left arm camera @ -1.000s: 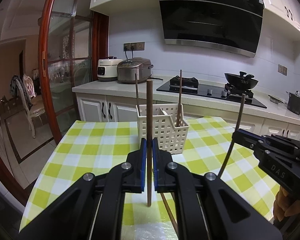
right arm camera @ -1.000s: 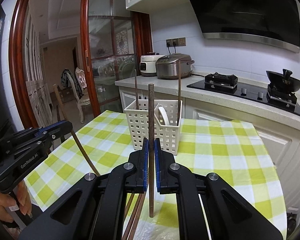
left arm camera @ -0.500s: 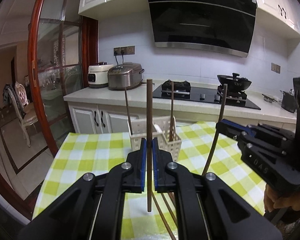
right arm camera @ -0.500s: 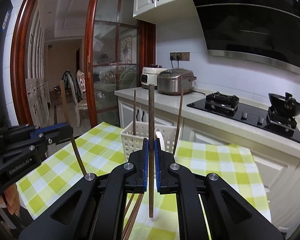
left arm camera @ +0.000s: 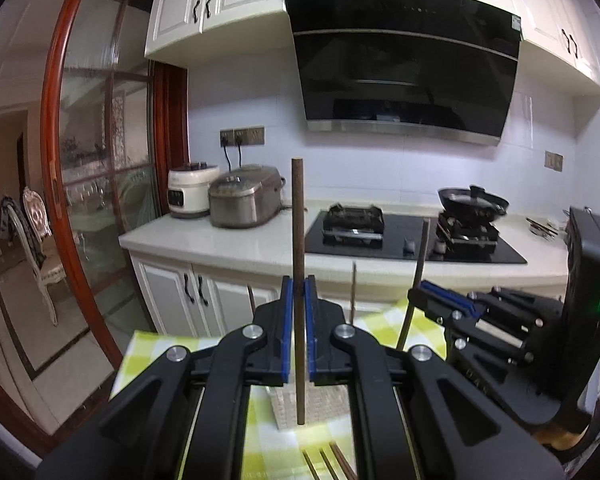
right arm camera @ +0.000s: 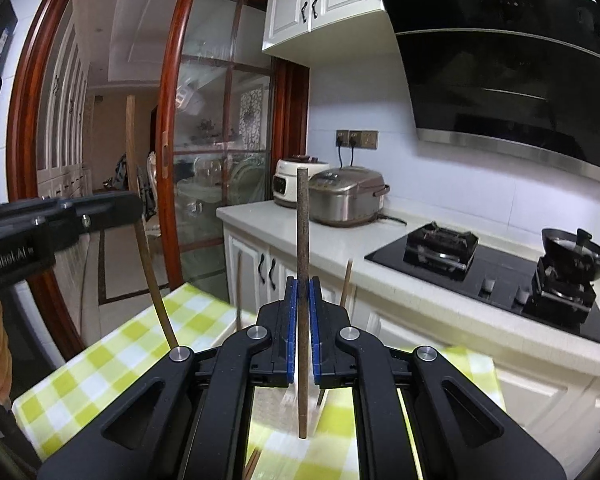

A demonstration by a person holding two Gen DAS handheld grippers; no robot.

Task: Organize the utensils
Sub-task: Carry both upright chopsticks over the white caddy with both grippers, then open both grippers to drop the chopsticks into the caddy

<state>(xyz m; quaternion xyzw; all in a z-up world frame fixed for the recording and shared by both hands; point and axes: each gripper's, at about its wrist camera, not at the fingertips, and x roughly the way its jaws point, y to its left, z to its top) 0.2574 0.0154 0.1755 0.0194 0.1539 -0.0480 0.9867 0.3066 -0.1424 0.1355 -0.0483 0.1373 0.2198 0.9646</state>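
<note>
My left gripper [left arm camera: 299, 292] is shut on a brown chopstick [left arm camera: 298, 216] that stands upright between its blue pads, high above the checked table [left arm camera: 148, 348]. My right gripper [right arm camera: 303, 296] is shut the same way on a second upright chopstick [right arm camera: 302, 224]. Each view shows the other gripper beside it: the right gripper [left arm camera: 420, 294] with its chopstick [left arm camera: 422, 248], the left gripper [right arm camera: 134, 210] with its own [right arm camera: 132, 140]. The white basket [left arm camera: 316, 404] lies low, mostly hidden behind my fingers, and two chopstick tips [left arm camera: 354, 284] rise out of it. Loose chopsticks [left arm camera: 324, 464] lie on the cloth.
A white counter [left arm camera: 228, 240] runs behind the table with a rice cooker [left arm camera: 244, 200], a black hob [left arm camera: 404, 236] and a wok [left arm camera: 472, 200]. A range hood [left arm camera: 404, 76] hangs above. A red-framed glass door [left arm camera: 100, 184] stands to the left.
Both grippers have risen with their chopsticks still gripped. The basket and table have dropped low in both views, now largely behind the fingers, and the wall cabinets and hood fill more of the picture.
</note>
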